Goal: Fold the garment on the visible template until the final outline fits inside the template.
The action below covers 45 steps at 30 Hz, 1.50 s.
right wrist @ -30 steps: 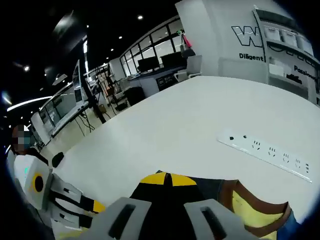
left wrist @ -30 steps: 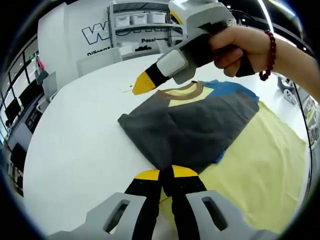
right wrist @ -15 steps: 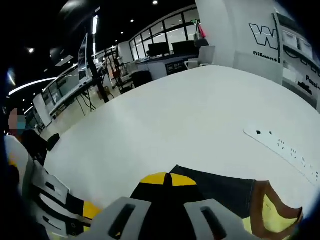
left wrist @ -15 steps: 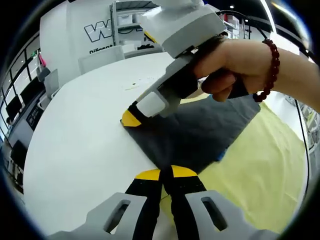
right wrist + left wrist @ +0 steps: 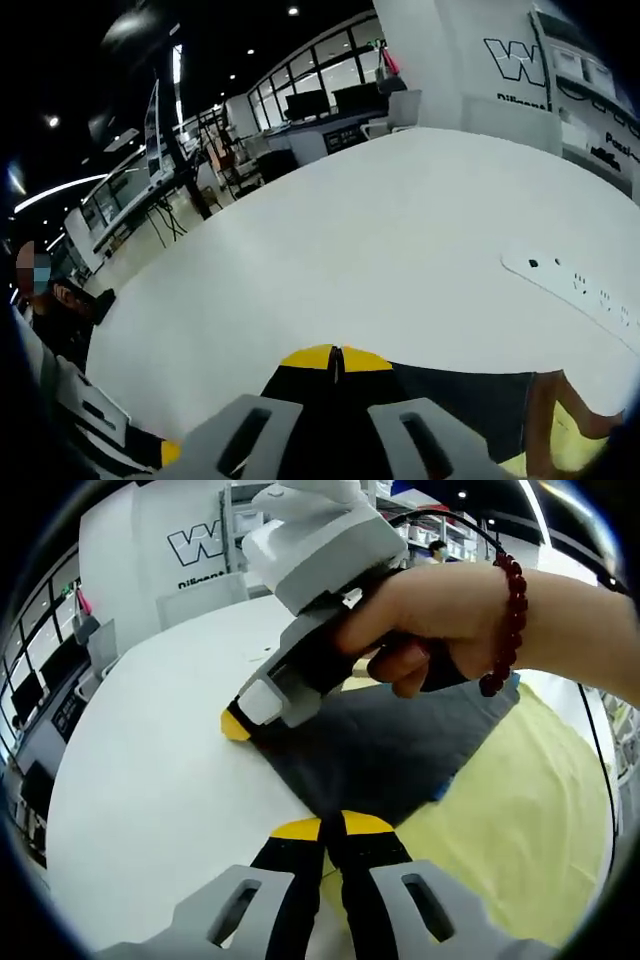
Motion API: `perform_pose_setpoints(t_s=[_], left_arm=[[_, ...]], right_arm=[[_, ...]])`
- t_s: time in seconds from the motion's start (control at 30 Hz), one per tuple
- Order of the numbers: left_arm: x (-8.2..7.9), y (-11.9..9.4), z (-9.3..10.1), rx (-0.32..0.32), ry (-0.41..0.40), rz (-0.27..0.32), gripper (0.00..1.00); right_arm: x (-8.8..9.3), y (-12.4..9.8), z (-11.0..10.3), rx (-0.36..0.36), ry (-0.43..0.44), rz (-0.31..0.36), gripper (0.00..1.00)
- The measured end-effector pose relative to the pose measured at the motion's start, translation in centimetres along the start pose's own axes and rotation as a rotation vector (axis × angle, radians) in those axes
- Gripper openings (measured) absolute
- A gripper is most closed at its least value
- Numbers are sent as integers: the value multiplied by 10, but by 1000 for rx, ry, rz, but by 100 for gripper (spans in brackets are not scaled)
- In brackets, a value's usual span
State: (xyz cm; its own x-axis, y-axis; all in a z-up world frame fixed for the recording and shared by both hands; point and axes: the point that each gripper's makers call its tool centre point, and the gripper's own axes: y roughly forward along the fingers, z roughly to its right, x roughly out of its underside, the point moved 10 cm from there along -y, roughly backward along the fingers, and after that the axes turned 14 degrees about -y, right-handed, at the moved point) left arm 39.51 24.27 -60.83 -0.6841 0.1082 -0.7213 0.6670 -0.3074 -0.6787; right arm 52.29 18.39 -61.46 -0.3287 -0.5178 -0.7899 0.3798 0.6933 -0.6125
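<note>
A dark grey garment [image 5: 385, 745] lies folded on the white table [image 5: 150, 780], partly over a pale yellow template [image 5: 520, 825]. My left gripper [image 5: 333, 828] is shut on the garment's near edge. A hand holds my right gripper [image 5: 237, 725], which comes in from above and has its yellow tips together at the garment's far-left corner. A sliver of blue fabric [image 5: 440, 792] peeks out at the fold's right edge. In the right gripper view, my right gripper [image 5: 335, 357] is shut on the dark cloth [image 5: 470, 400], with a brown collar band [image 5: 545, 420] to the right.
A white power strip [image 5: 580, 300] lies on the table [image 5: 350, 240] beyond the garment. Shelving and a wall with lettering [image 5: 200, 545] stand past the table's far side. Desks and monitors [image 5: 310, 105] fill the room behind. A wide stretch of bare tabletop lies left of the garment.
My right gripper has carried the garment's corner left and down toward the table, so the dark cloth now covers the collar and blue part. The left gripper has stayed put.
</note>
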Motion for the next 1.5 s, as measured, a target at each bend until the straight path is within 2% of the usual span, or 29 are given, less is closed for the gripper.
perform_pose_setpoints(t_s=[0.13,0.2,0.23,0.43,0.53,0.63,0.8,1.13,1.37,1.5], left_arm=[[1,-2,-2,-5,0,-5,5],[1,-2,-3,-7,0,-8,6],[2,-3,-4,-9,-2,-10,6],[2,-6,-4,-32,11,-24,7],[3,-9,-3,-40,21,-29,7],[6,-11,-3,-43,1,-27,7],[9,-15,-3,-47,-17,-30,6],[9,-18,-9,-62,37,-23,6],[6,-21,-26,-101,86,-32,5],[5,-24,-39,-123,83,-30,5]], right_arm=[[0,0,1,14,21,15,0],[-3,-4,0,7,38,71,0],[-5,-7,-1,-2,70,97,3],[-11,-31,1,27,38,130,15],[-10,-44,9,45,47,150,22],[-7,-56,9,62,41,145,24],[8,-84,3,94,48,137,27],[48,-141,-11,180,40,109,34],[74,-178,-1,261,57,96,39],[93,-198,9,312,88,74,40]])
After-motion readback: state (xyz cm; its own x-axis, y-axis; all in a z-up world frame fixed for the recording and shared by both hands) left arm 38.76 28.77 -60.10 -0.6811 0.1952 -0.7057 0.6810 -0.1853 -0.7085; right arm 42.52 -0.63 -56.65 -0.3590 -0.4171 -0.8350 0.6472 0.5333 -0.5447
